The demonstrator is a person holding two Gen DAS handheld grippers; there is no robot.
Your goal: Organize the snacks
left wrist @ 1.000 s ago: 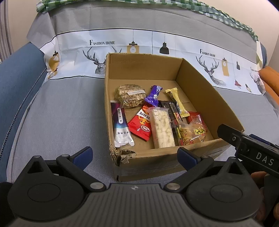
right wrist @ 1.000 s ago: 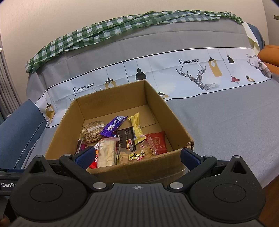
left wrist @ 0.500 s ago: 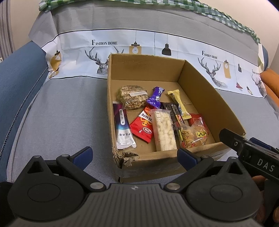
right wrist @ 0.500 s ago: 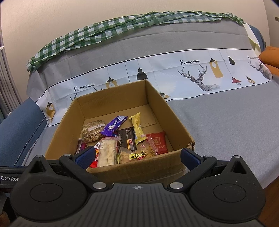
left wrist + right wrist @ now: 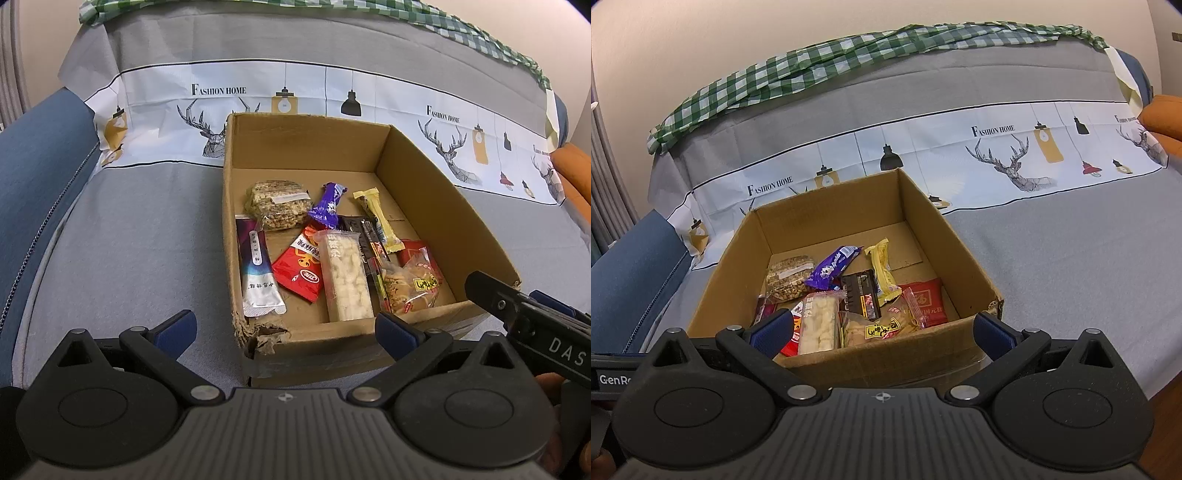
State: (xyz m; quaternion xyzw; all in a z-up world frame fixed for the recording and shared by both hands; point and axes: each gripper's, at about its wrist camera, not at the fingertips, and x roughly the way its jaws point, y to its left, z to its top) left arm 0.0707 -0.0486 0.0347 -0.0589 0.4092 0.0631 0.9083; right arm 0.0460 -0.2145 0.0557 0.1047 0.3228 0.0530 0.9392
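Observation:
An open cardboard box (image 5: 417,184) (image 5: 964,254) sits on a grey-covered sofa seat and holds several snack packets: a purple-white pouch (image 5: 257,275), a red packet (image 5: 301,267), a clear pack of white pieces (image 5: 347,277) (image 5: 818,321), a purple bar (image 5: 327,205) (image 5: 833,267), a yellow bar (image 5: 378,218) (image 5: 882,271), a nut brittle pack (image 5: 279,205) (image 5: 786,277) and a cookie bag (image 5: 412,282). My left gripper (image 5: 284,326) is open and empty before the box's torn near wall. My right gripper (image 5: 881,330) is open and empty at the near wall too.
The right gripper's black body (image 5: 532,325) shows at the right of the left wrist view. The sofa back carries a deer-print cover (image 5: 1015,162) and a green checked cloth (image 5: 849,62). A blue armrest (image 5: 33,158) is left, an orange cushion (image 5: 1165,122) right.
Both views have shifted slightly, with the box drifting a little right in the left wrist view. Both grippers stay open and the snacks have not moved.

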